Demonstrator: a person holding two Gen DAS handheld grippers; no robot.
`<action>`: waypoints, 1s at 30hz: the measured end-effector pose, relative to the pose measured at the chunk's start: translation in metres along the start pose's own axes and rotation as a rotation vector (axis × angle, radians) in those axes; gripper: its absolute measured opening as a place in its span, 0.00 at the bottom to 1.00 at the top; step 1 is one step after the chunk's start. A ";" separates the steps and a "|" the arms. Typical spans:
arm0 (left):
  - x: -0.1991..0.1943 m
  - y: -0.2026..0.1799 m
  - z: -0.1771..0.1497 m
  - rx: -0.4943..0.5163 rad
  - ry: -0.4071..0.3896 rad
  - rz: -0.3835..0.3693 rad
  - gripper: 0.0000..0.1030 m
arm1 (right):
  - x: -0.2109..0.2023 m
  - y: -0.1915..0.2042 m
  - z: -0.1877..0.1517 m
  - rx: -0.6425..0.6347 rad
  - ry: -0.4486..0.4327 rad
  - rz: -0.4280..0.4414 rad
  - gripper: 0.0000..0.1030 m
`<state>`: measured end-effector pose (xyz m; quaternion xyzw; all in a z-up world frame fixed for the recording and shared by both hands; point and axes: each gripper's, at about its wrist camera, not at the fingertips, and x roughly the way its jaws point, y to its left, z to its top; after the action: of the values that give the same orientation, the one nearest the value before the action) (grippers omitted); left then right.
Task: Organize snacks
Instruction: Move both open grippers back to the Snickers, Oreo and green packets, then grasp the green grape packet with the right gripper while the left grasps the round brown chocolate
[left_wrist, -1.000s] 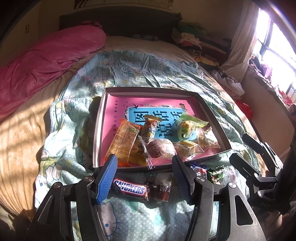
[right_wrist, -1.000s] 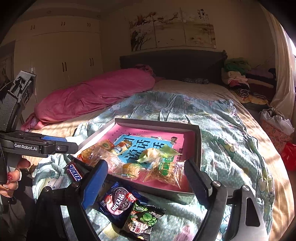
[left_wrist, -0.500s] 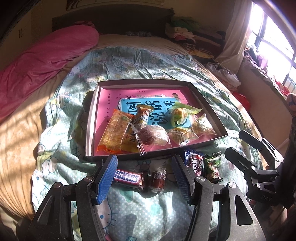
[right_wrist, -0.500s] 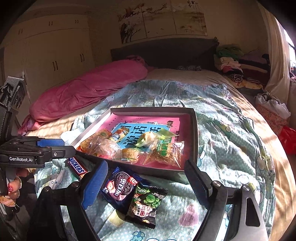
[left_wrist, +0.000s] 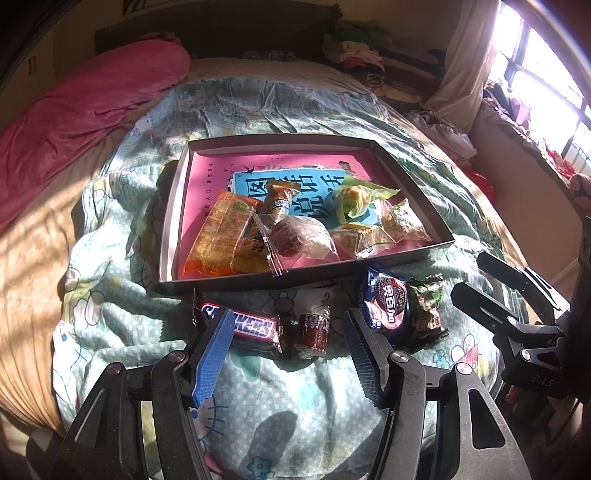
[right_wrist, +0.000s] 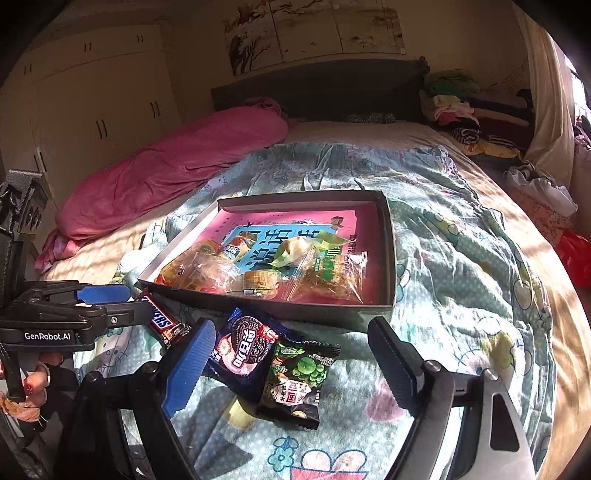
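On the bed (left_wrist: 110, 206), the tray (left_wrist: 173, 221) of snacks lies at twelve o'clock of both claws. The left claw (left_wrist: 284, 328), spread and empty, frames the Snickers bar (left_wrist: 255, 326); the right claw (right_wrist: 291, 350), spread, frames the Oreo packet (right_wrist: 243, 347).

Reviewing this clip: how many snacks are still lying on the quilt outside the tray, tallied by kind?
Snickers bar: 1
Small red-brown wrapped candy: 1
Oreo pack: 1
Green pea snack pack: 1
Total outside the tray: 4
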<state>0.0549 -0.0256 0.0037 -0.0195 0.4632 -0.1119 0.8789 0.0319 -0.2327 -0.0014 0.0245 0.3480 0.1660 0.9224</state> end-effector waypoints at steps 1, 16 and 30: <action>0.001 0.000 -0.001 0.003 0.004 -0.003 0.61 | 0.001 -0.001 -0.001 0.004 0.008 -0.002 0.82; 0.025 -0.008 -0.019 0.018 0.090 -0.026 0.61 | 0.029 -0.008 -0.018 0.059 0.147 -0.013 0.82; 0.034 -0.013 -0.019 0.023 0.100 -0.050 0.61 | 0.048 -0.010 -0.025 0.019 0.207 -0.069 0.64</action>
<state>0.0550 -0.0442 -0.0328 -0.0154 0.5047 -0.1398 0.8517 0.0521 -0.2281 -0.0524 0.0038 0.4436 0.1324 0.8864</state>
